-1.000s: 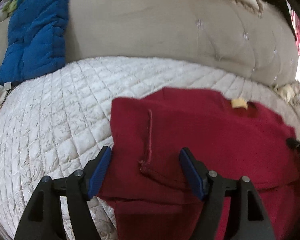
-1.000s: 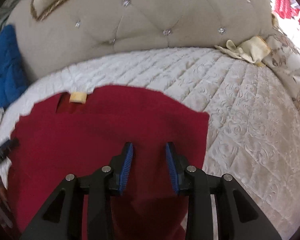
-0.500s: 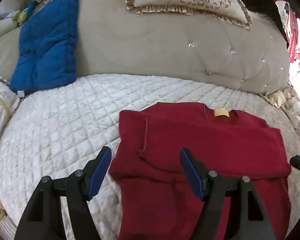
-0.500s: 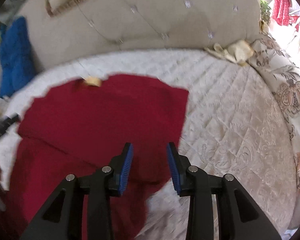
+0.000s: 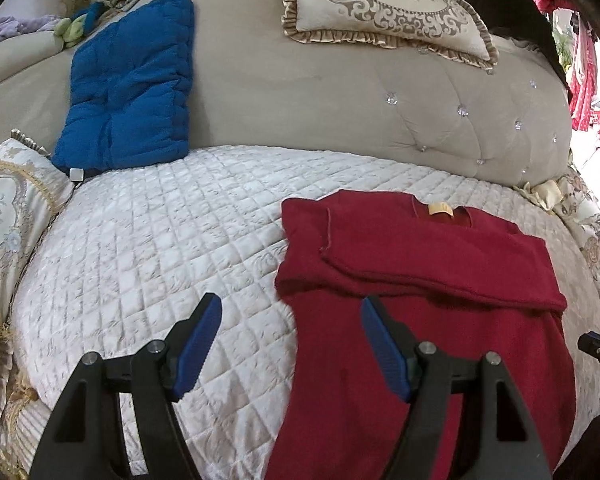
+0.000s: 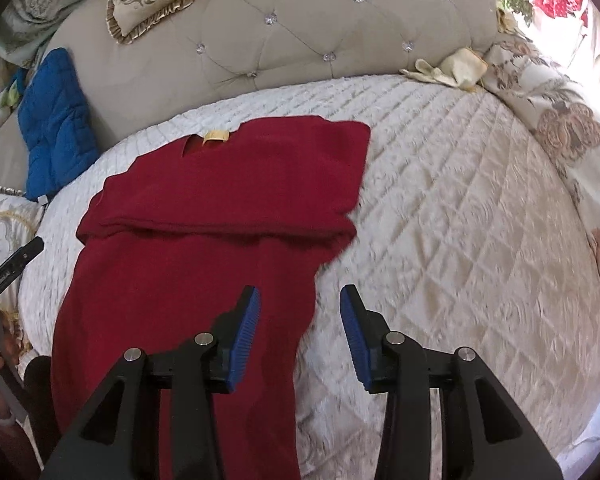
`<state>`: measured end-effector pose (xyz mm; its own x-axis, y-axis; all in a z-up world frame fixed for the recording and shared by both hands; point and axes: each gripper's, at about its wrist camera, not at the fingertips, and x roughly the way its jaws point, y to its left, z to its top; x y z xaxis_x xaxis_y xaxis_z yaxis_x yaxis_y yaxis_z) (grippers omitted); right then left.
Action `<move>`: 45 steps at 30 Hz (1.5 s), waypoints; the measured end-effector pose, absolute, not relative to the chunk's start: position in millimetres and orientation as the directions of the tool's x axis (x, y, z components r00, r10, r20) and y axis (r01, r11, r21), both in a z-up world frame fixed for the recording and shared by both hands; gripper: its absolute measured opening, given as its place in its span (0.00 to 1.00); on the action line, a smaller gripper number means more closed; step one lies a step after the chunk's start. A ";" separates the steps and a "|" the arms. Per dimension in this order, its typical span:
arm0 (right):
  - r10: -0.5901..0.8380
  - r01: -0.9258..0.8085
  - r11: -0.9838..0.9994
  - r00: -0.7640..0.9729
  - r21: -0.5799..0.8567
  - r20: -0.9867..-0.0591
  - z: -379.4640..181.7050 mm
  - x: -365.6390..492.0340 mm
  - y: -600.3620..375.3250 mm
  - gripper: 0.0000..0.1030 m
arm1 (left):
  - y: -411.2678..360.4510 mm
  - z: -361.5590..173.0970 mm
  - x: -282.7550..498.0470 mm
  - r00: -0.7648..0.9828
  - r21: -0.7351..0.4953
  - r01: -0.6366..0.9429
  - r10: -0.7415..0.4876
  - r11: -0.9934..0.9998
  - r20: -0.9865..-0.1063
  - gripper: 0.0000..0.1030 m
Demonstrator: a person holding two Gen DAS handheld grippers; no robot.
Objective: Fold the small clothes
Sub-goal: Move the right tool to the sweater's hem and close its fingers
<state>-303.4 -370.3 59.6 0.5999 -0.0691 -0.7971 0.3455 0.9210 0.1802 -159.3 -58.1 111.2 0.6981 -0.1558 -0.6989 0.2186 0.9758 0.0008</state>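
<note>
On quilted bed (image 5: 148, 248): one red garment (image 5: 420, 280), one blue cushion (image 5: 128, 88).

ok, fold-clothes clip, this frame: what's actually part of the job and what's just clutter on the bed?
Part of the job:
- red top, sleeves folded in, flat on the quilted cover
- left gripper, open, empty
- right gripper, jaws opening, nothing between them

Just lying about:
- blue cushion
- ornate pillow
- cream cloth by the headboard

Red sweater (image 5: 420, 280) (folded) on quilt (image 5: 160, 260)
</note>
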 end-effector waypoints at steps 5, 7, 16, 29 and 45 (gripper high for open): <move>-0.066 0.353 0.916 0.605 0.192 -0.794 60.4 -315.0 -368.2 0.20 | -52.4 111.5 -172.7 0.695 -0.008 0.226 -0.167 0.974 -0.699 0.74; -0.067 0.351 0.916 0.609 0.193 -0.791 60.6 -318.7 -366.0 0.20 | -50.8 108.5 -178.6 0.692 -0.001 0.232 -0.166 0.973 -0.703 0.74; -0.065 0.351 0.918 0.591 0.184 -0.804 52.8 -319.2 -360.9 0.20 | -44.3 91.5 -188.7 0.647 -0.046 0.266 -0.214 0.963 -0.732 0.74; -0.056 0.333 0.927 0.578 0.172 -0.814 47.0 -313.0 -353.2 0.21 | -44.2 76.7 -190.5 0.617 -0.059 0.281 -0.228 0.958 -0.753 0.74; 0.023 0.269 0.938 0.579 0.217 -0.815 45.6 -330.2 -356.6 0.21 | -27.7 73.9 -202.1 0.609 -0.026 0.289 -0.204 0.957 -0.766 0.74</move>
